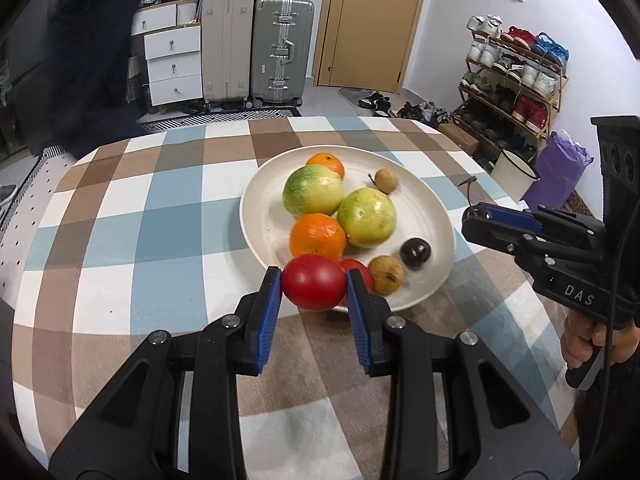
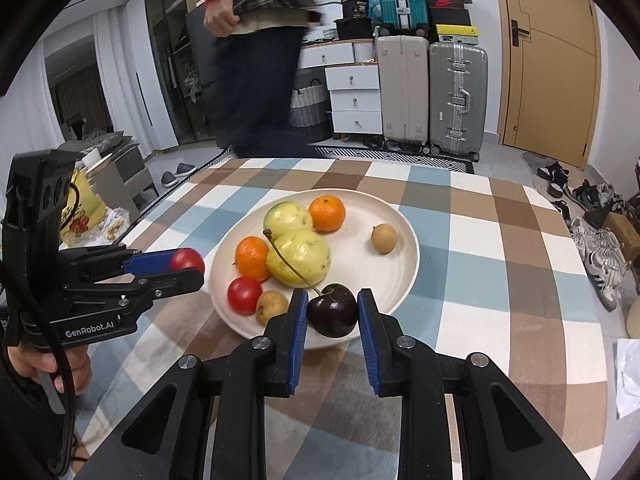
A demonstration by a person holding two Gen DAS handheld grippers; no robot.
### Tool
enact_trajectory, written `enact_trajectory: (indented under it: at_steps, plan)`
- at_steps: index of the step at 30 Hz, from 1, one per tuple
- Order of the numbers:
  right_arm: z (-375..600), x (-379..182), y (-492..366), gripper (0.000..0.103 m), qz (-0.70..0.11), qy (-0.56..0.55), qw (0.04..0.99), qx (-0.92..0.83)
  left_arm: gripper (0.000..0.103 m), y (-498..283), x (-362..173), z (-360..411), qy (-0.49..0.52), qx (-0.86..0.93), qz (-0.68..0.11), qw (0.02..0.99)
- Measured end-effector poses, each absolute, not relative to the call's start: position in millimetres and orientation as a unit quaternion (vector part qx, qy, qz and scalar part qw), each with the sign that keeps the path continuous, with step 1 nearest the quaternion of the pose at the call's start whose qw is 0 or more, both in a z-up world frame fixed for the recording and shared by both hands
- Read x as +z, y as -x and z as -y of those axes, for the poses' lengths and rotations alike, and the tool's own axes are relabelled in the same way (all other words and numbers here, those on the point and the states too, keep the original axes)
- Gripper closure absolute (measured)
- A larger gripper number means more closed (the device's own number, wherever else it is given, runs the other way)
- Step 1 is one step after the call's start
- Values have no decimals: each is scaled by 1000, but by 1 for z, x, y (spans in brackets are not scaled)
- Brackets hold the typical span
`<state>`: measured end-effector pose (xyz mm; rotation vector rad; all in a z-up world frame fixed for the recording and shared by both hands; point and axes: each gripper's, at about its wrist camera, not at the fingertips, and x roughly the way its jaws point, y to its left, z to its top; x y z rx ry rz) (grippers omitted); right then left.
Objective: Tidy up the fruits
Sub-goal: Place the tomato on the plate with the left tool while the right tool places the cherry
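Note:
A cream plate (image 1: 436,208) (image 2: 384,276) on the checked table holds two green-yellow fruits (image 1: 314,190) (image 2: 298,258), two oranges (image 1: 317,236) (image 2: 327,213), two small brown fruits (image 1: 386,274) (image 2: 384,238), a red tomato (image 2: 244,295) and a dark cherry (image 1: 416,253). My left gripper (image 1: 314,286) is shut on a red tomato (image 1: 314,288) at the plate's near edge; it also shows in the right wrist view (image 2: 188,266). My right gripper (image 2: 332,310) is shut on a dark stemmed cherry (image 2: 333,310) above the plate's near rim; it shows at the right in the left wrist view (image 1: 478,220).
The checked tablecloth (image 1: 160,240) (image 2: 500,260) covers the round table. A person (image 2: 256,60) stands beyond the far edge. Suitcases (image 1: 256,48), drawers (image 1: 172,64), a door (image 1: 372,20) and a shoe rack (image 1: 516,76) stand behind. A bucket (image 1: 514,170) and purple bag (image 1: 560,168) sit right.

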<state>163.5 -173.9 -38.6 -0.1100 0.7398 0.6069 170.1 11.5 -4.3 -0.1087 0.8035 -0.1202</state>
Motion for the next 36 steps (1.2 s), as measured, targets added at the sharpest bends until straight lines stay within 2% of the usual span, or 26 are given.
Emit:
enact_trajectory:
  at_steps: [19, 36]
  plan:
    - [168, -63, -198, 78, -353, 17, 891, 284, 73, -212, -24, -11, 48, -47, -394, 916]
    - [170, -68, -207, 78, -365, 10, 890, 273, 73, -212, -27, -8, 53, -52, -395, 915]
